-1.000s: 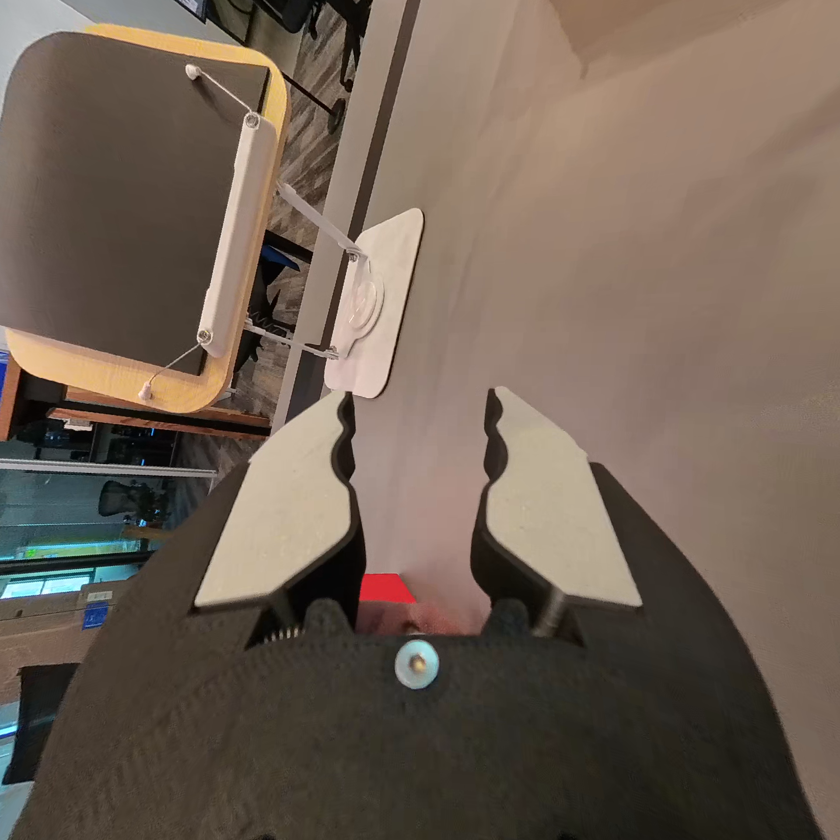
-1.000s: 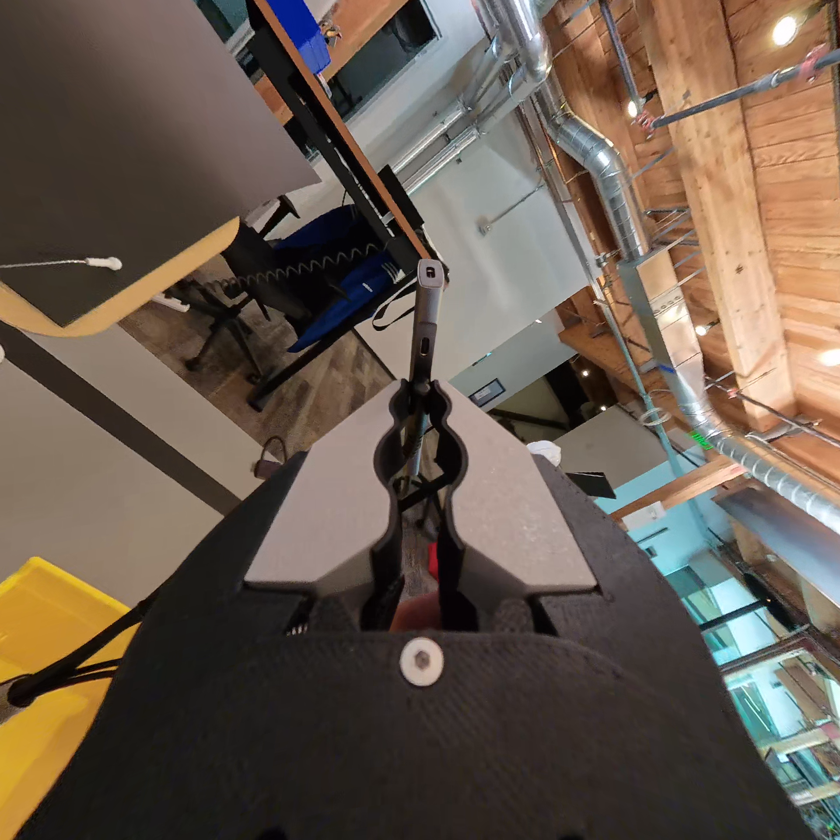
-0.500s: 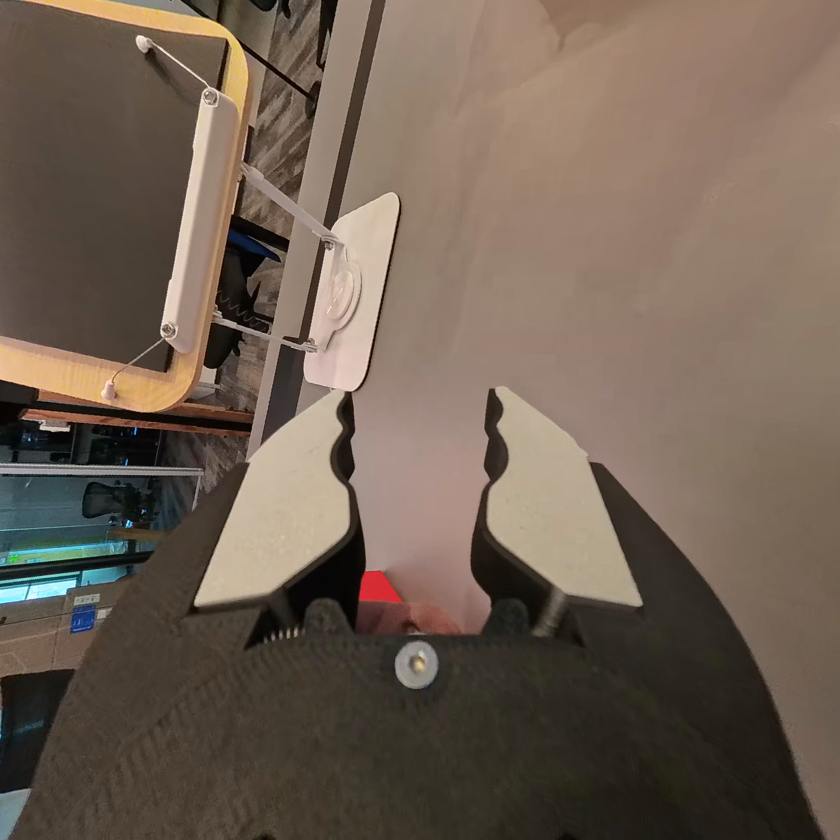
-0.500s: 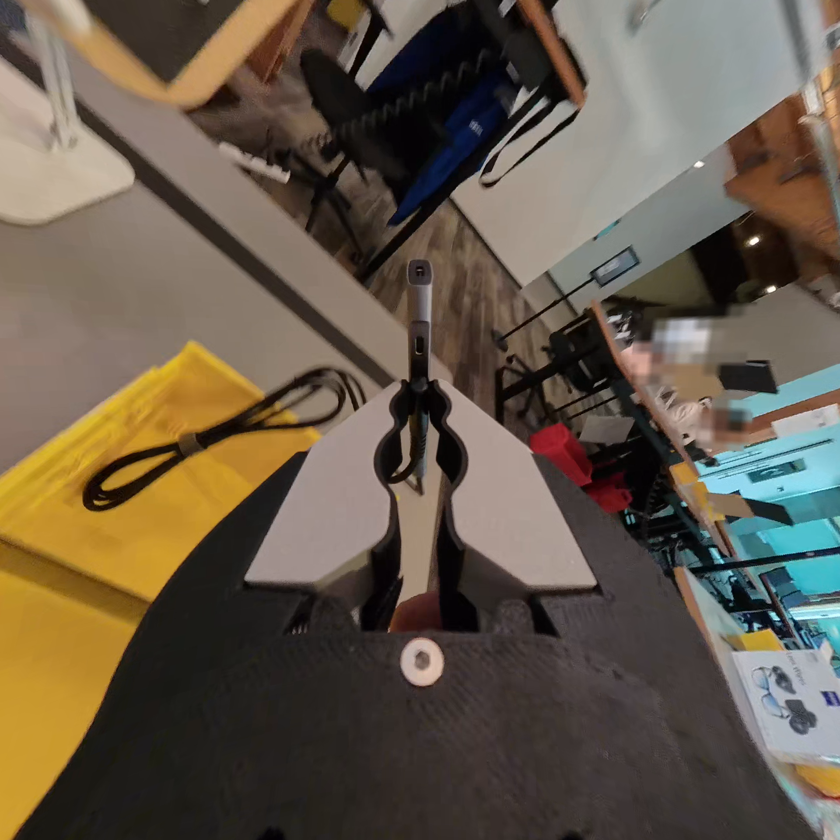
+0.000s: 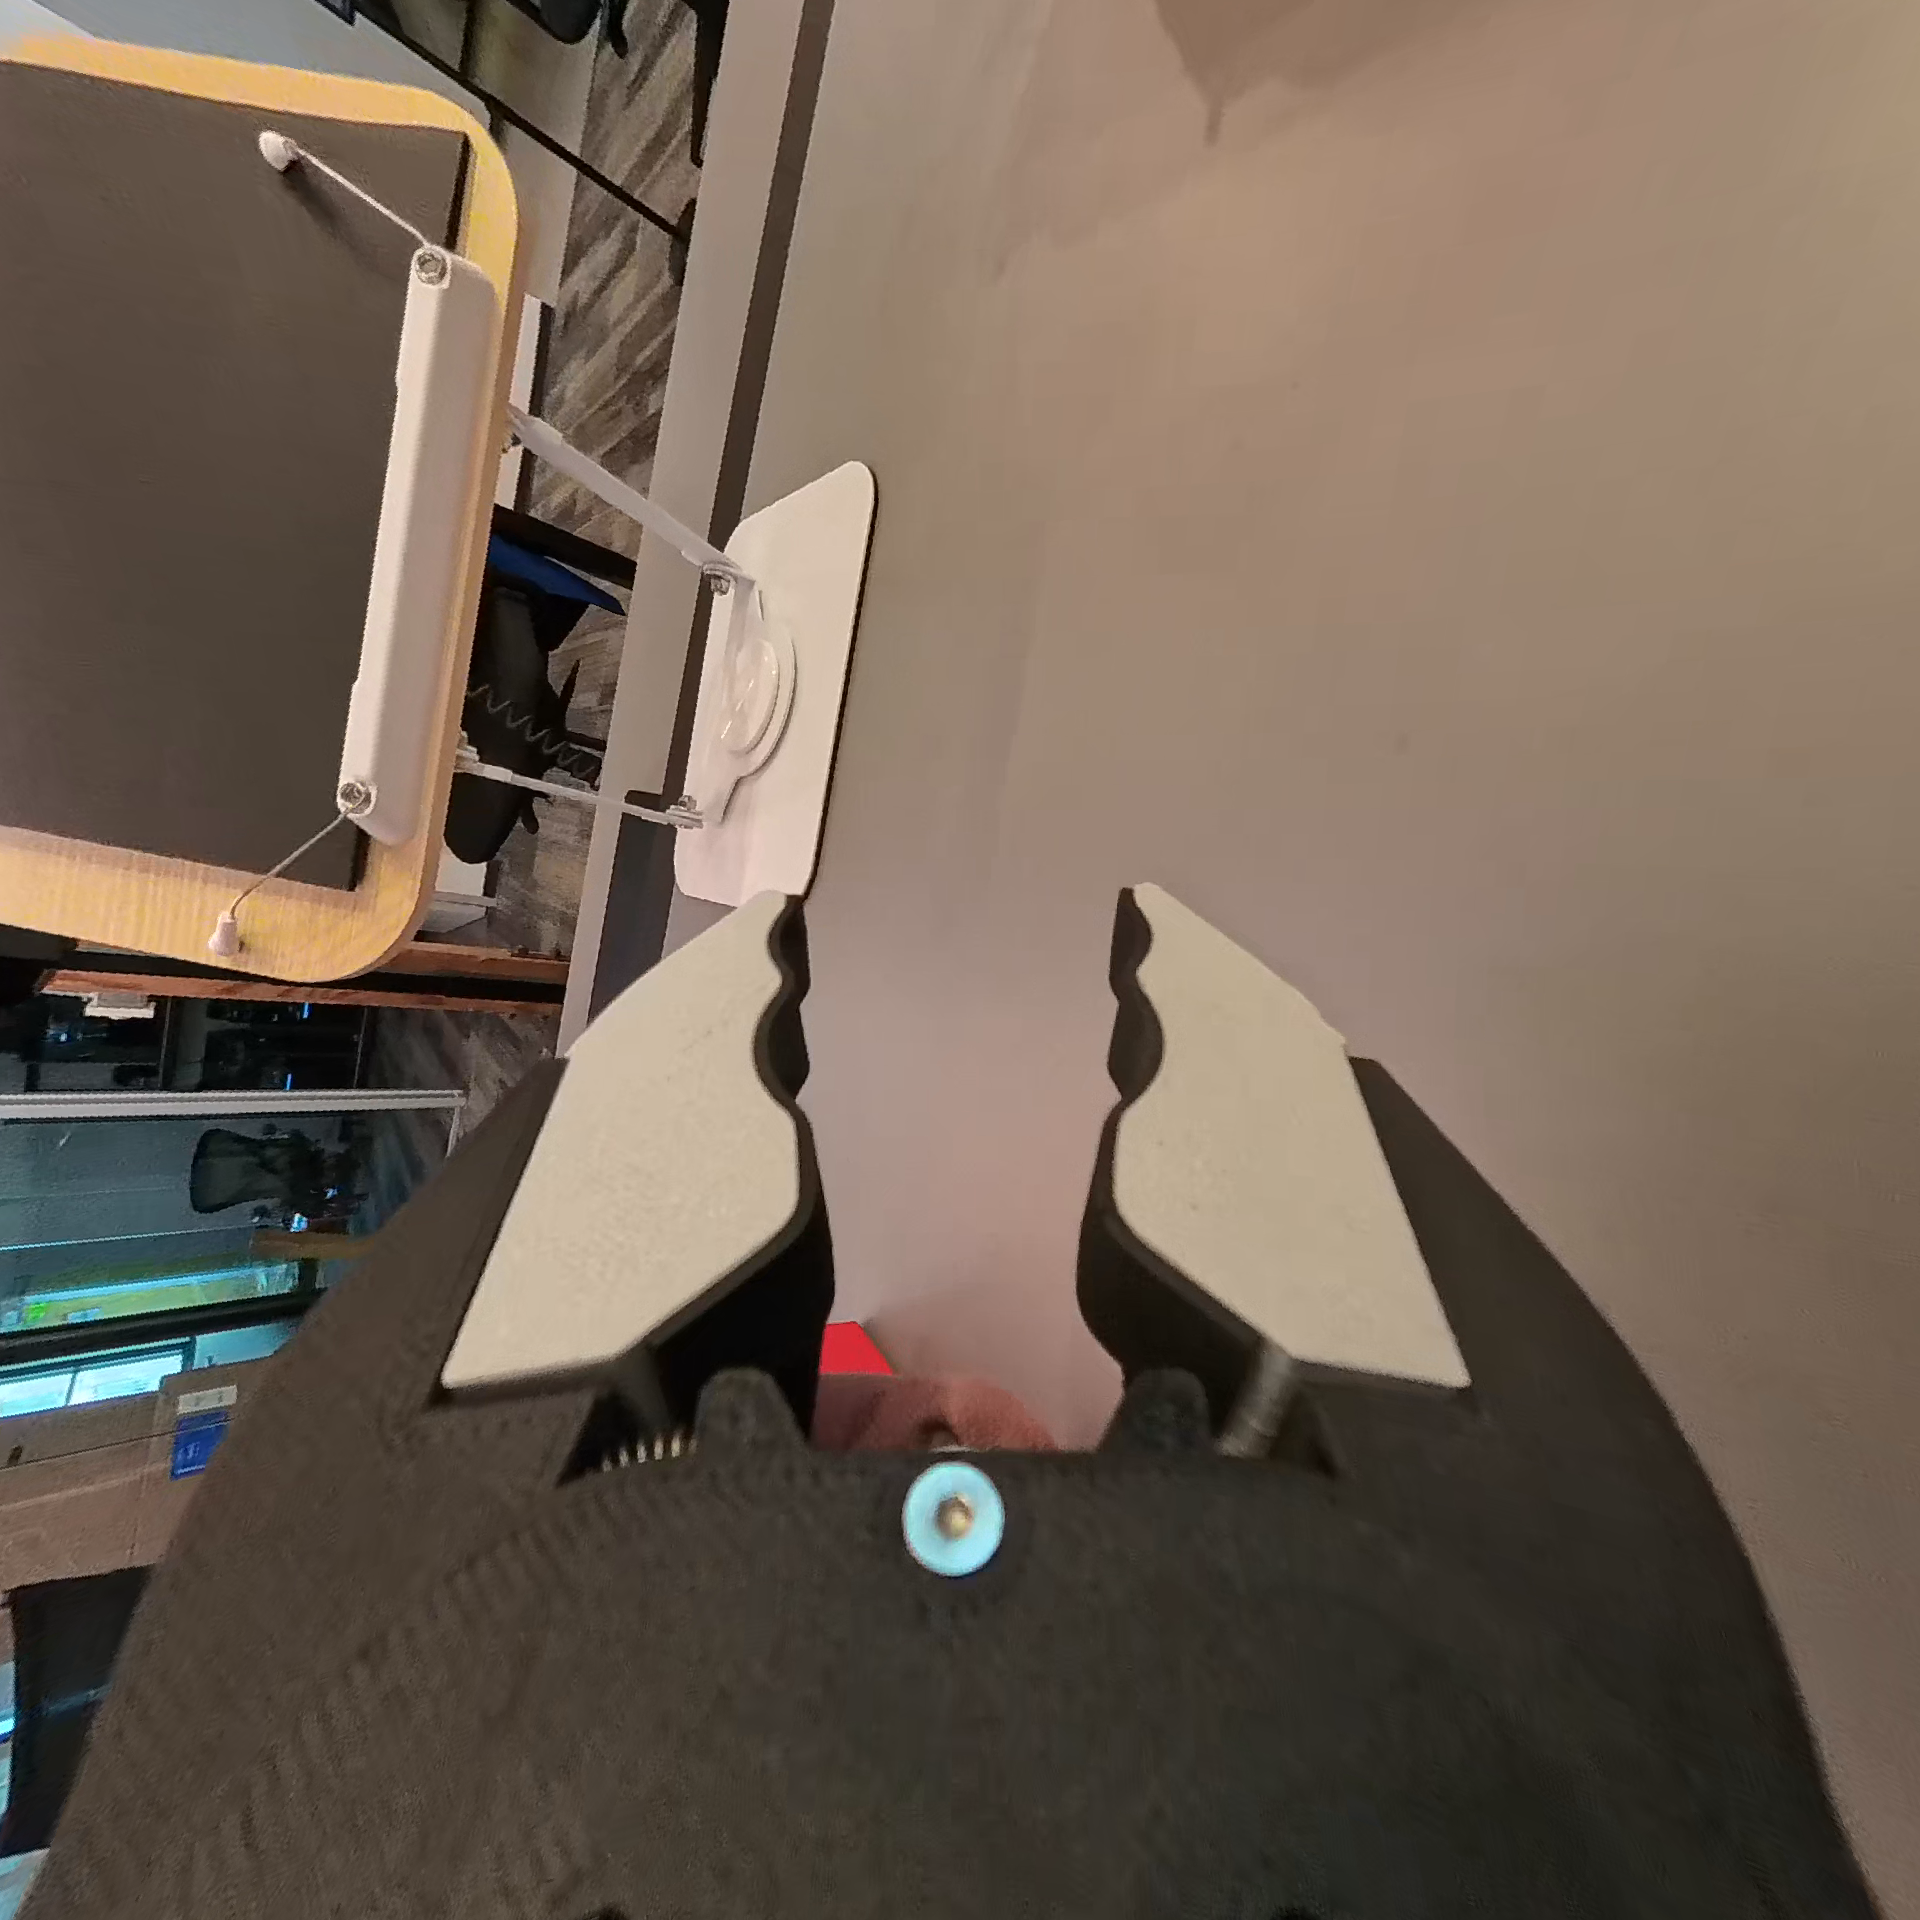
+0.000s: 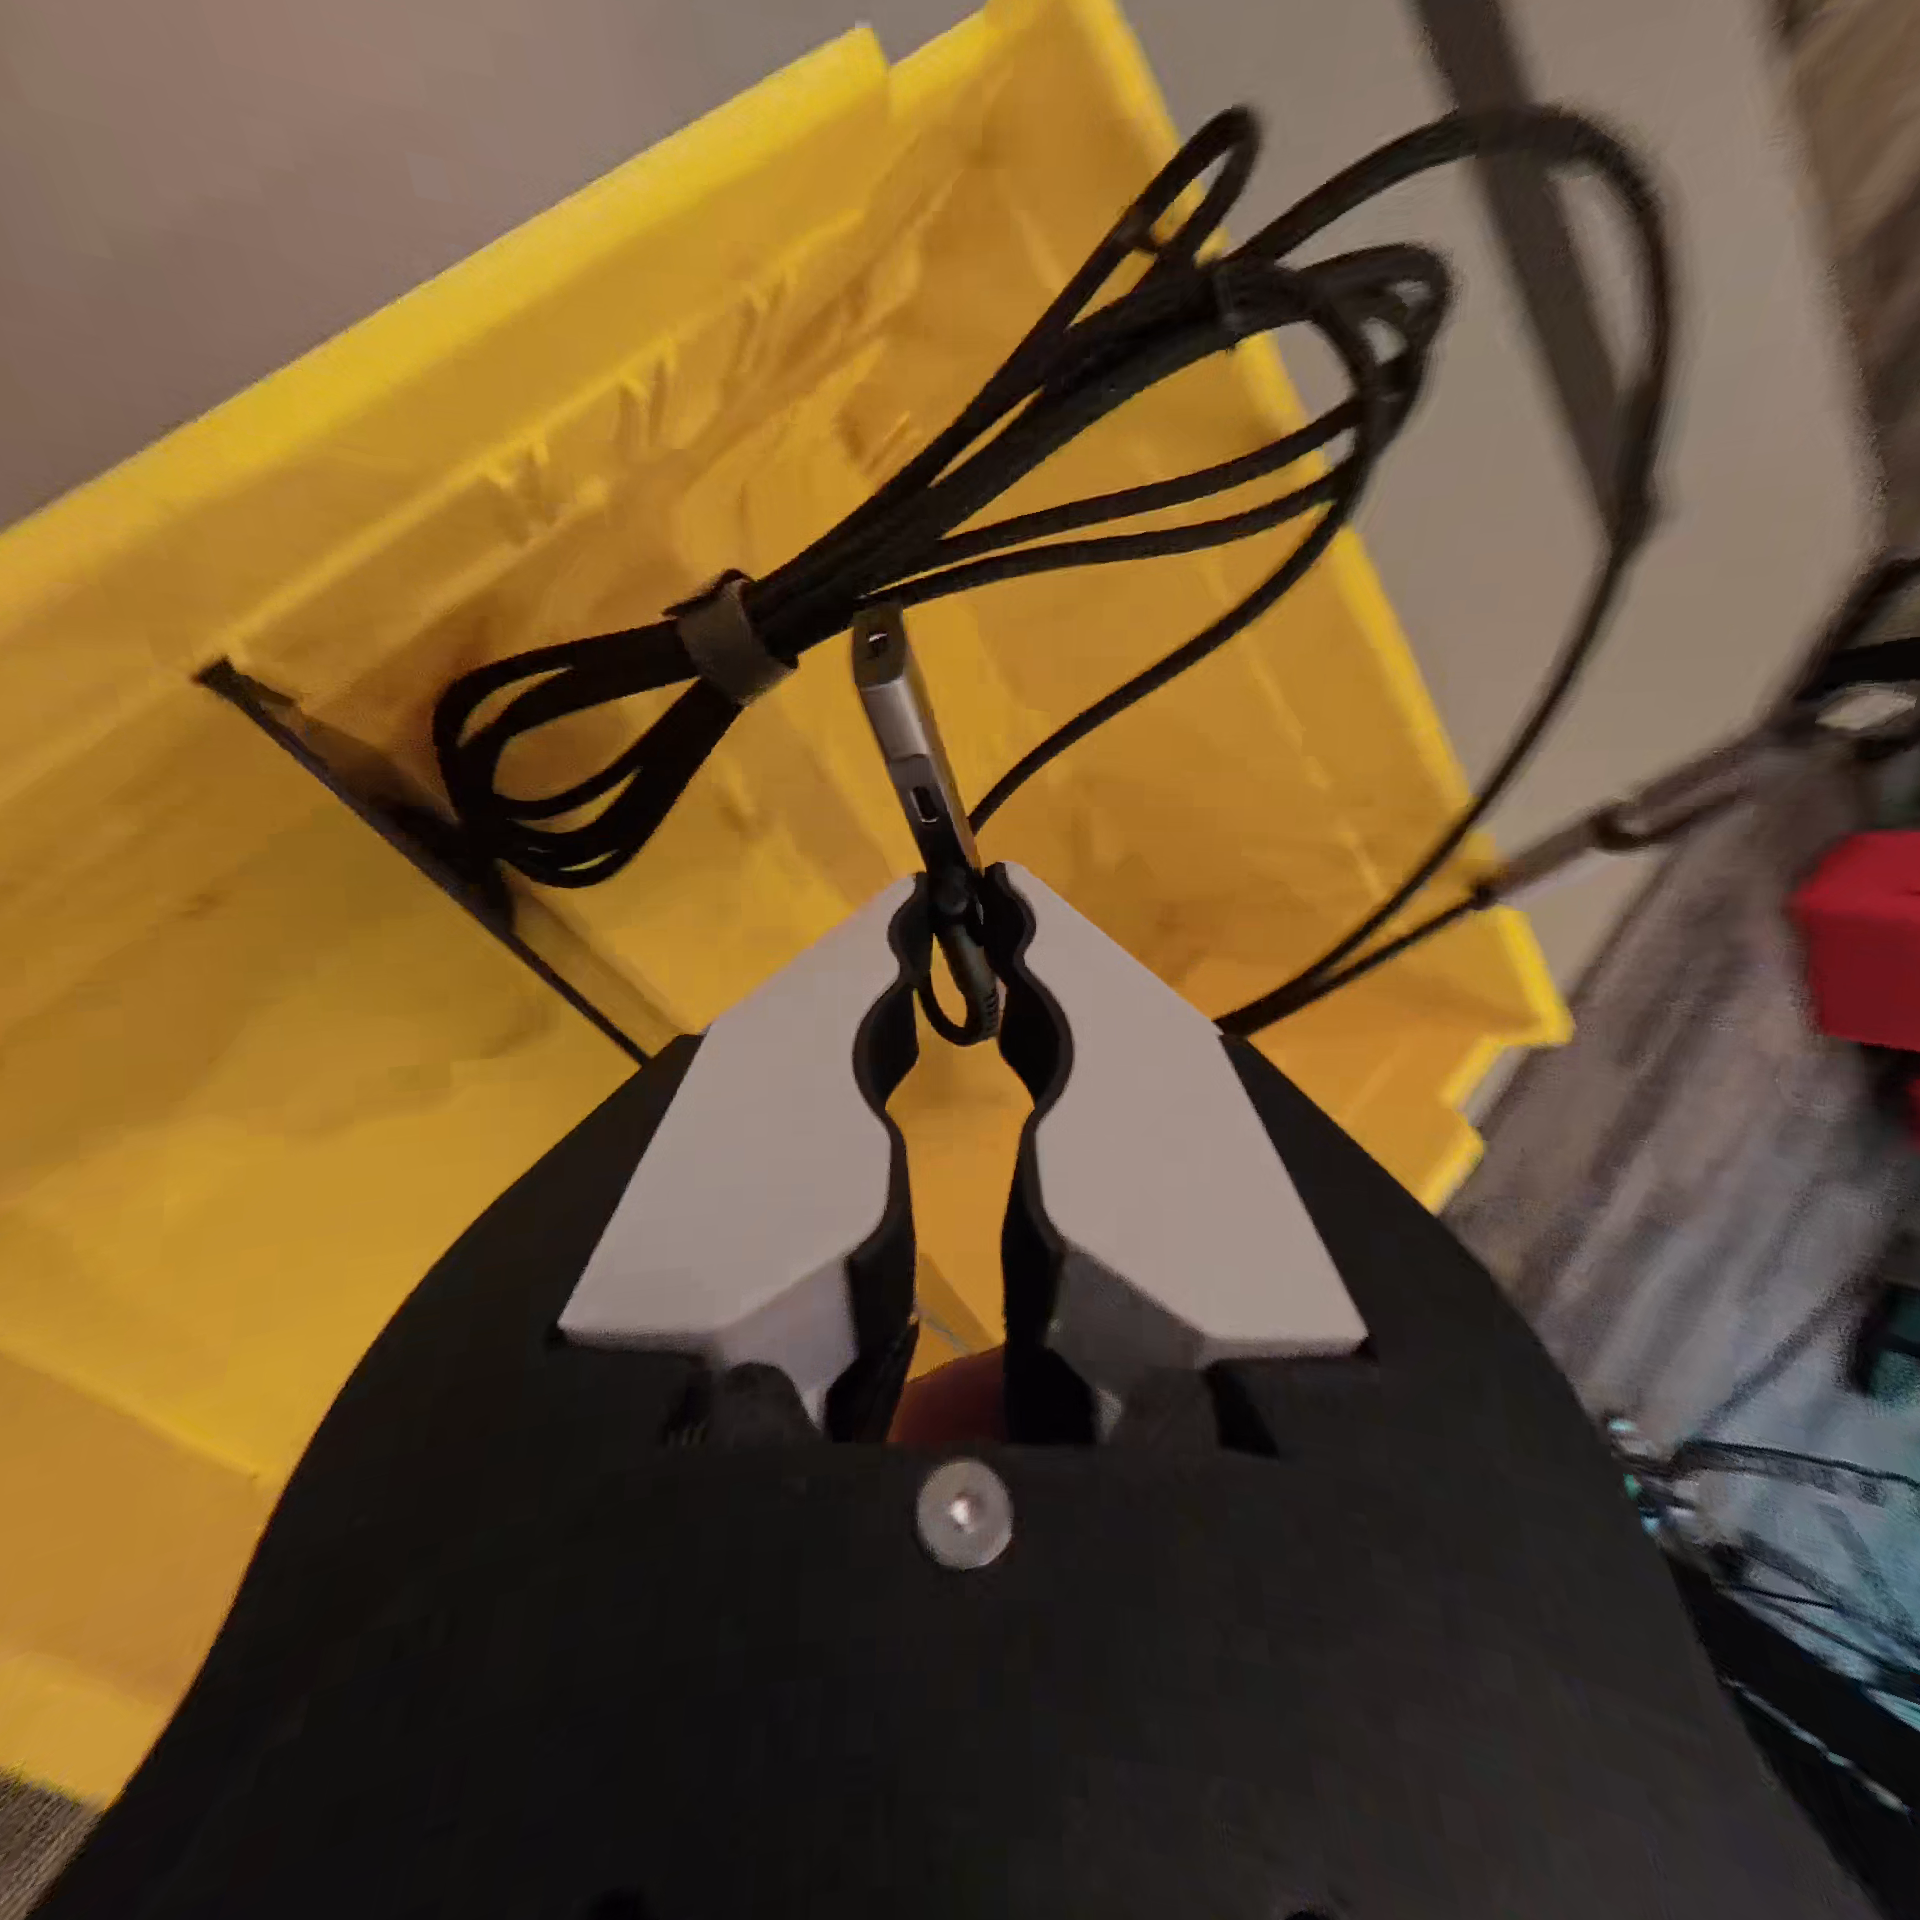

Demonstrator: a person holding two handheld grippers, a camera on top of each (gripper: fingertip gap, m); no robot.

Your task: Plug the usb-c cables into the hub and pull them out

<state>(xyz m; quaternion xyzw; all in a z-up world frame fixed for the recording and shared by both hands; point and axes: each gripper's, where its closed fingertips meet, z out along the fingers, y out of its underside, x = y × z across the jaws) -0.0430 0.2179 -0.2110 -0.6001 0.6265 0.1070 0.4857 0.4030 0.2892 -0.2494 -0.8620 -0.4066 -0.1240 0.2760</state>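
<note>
My right gripper (image 6: 956,894) is shut on the tail end of a slim grey USB hub (image 6: 914,743), which sticks out forward past the fingertips with a port on its edge showing. Just beyond the hub lies a black bundled cable (image 6: 997,499) tied with a strap, on the yellow bin (image 6: 364,623). One loose black strand (image 6: 1538,582) loops off to the right. My left gripper (image 5: 961,935) is open and empty, held over the bare grey table (image 5: 1351,727). No hub or cable shows in the left wrist view.
A white stand base (image 5: 821,582) sits on the table just ahead and left of my left gripper, carrying a dark board with a wooden rim (image 5: 187,499). The table edge (image 5: 727,520) runs beside it. A red box (image 6: 1860,935) lies right of the yellow bin. Tip to tip, the grippers are about 45 cm apart.
My right gripper has swung down with the hub from pointing at the ceiling to pointing at the yellow bin and black cable. The left gripper stays open and has shifted only slightly.
</note>
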